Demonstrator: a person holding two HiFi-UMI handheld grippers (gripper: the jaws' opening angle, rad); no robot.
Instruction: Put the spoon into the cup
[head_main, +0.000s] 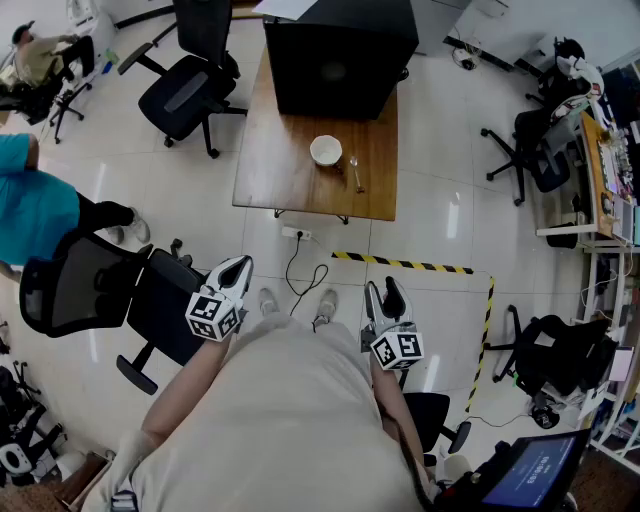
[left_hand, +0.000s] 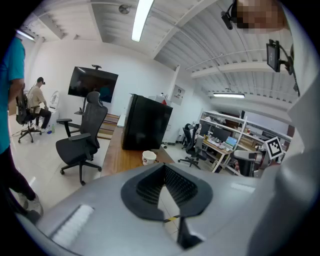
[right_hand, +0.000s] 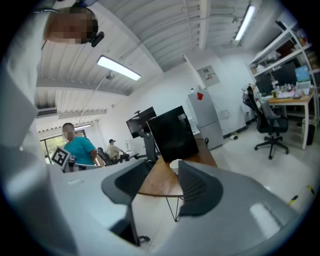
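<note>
The person wears a tan shirt (head_main: 290, 420) and pale shoes (head_main: 268, 300). The left gripper (head_main: 238, 266) and right gripper (head_main: 384, 291) are white and black, each with a black-and-white cube (head_main: 213, 315).

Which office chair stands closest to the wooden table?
The black chair at the head view's upper left, beside the table near the black box; the others stand farther off.

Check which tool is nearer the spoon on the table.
Right, by a little. In the head view the right tool sits almost straight below the spoon; the left tool is off to its lower left. Neither reaches the table.
</note>
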